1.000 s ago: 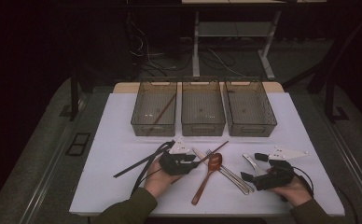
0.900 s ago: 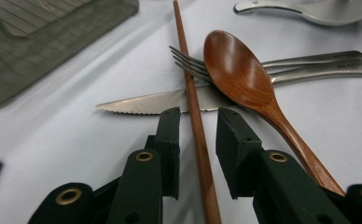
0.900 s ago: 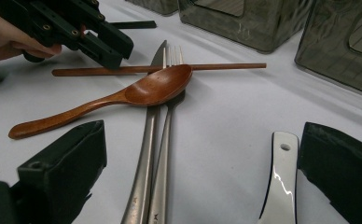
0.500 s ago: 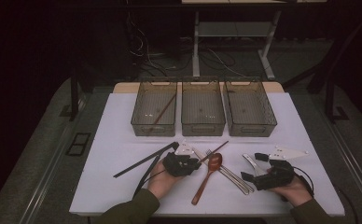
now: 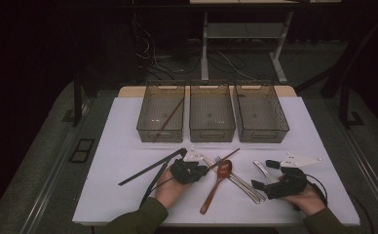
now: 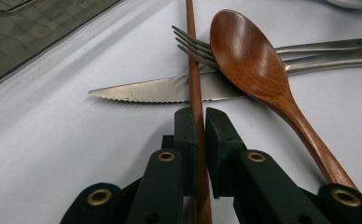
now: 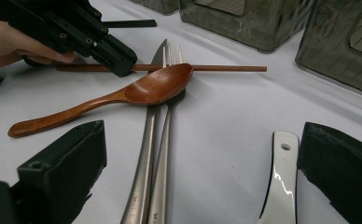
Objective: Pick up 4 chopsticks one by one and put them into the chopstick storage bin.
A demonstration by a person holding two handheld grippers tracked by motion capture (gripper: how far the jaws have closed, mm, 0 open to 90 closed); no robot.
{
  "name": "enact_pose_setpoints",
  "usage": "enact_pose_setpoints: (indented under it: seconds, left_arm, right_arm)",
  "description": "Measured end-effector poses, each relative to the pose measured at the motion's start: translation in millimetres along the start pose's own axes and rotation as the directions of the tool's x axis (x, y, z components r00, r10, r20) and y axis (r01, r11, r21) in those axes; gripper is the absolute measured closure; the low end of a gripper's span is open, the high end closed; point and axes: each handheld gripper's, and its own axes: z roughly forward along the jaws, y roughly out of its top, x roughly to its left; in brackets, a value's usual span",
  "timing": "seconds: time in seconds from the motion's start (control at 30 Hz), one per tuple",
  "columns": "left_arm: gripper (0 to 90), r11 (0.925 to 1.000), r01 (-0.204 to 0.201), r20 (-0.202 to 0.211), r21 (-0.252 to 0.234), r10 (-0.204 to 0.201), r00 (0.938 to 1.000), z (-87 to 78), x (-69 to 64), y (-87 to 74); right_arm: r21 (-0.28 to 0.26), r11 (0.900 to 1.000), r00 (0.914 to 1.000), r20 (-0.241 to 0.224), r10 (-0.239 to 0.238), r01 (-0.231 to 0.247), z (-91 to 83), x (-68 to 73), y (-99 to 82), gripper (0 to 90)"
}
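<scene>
The white table ran wide, with bare surface along its left side and near edge, and dark floor beyond every border. Three smoky plastic bins stood side by side at the far edge, leaving open room between them and the cutlery in the middle. A wooden spoon lay slanted there, its bowl resting over a fork and a serrated knife (both steel). The thin wooden chopstick lay across the knife blade and beside the fork tines, running straight back between the jaws of the left gripper. Those jaws had just been closing and now pinched the chopstick between their pads. The right gripper rested well apart to the right, its jaws spread wide and holding nothing, a white spoon handle lying just inside one jaw
</scene>
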Motion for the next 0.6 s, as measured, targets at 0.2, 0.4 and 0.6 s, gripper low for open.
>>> enact_pose_setpoints:
  seconds: [0.2, 0.4, 0.6]
  left_arm:
    - [83.1, 1.0000, -0.006, -0.005, 0.007, 0.006, 1.0000, -1.1, 0.7, 0.6]
    - [83.2, 1.0000, -0.002, -0.006, 0.000, 0.002, 1.0000, -4.6, 4.2, 1.0]
    - [83.2, 1.0000, -0.003, -0.004, -0.003, 0.003, 1.0000, -10.1, 8.3, 1.6]
  right_arm:
    - [-0.001, 1.0000, 1.0000, 0.000, -0.002, 0.002, -0.3, -0.1, 0.0, 1.1]
    - [-0.001, 1.0000, 1.0000, -0.002, -0.003, 0.003, -0.3, 0.0, 0.0, 1.1]
    - [0.000, 1.0000, 1.0000, -0.004, -0.003, 0.003, -0.6, 0.5, 0.0, 1.1]
